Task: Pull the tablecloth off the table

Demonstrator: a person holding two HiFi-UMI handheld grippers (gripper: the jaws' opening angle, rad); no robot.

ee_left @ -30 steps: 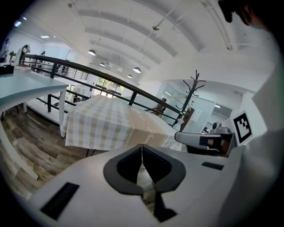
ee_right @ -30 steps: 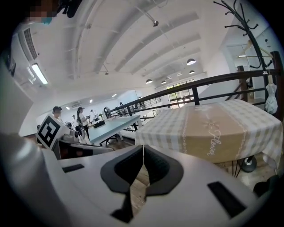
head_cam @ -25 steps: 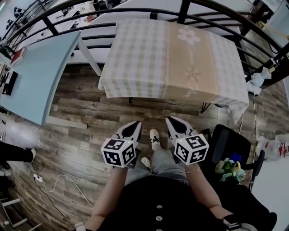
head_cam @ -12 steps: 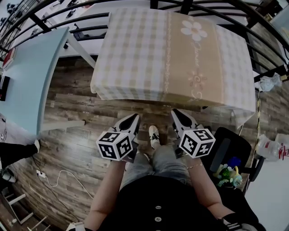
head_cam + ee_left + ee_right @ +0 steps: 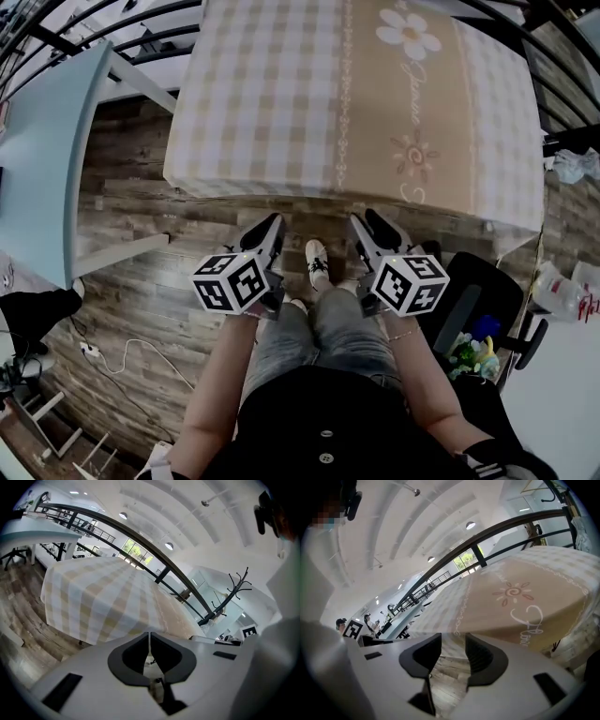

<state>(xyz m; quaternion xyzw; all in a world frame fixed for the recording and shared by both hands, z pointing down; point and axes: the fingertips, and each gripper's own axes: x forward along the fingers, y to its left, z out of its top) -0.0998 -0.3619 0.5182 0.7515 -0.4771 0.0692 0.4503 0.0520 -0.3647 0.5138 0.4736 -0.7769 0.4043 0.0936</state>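
A wood-plank floor is stretching beneath the counter, which the checked tablecloth is covering completely, its near hem hanging just ahead of both grippers. The left gripper is holding its jaws pressed together on nothing. The right gripper has just been opening its jaws, which are standing apart and empty.

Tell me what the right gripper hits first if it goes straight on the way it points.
Most likely the hanging front edge of the tablecloth, though it might pass under the hem to the floor. The right gripper has just been opening its fingers, with nothing between them.
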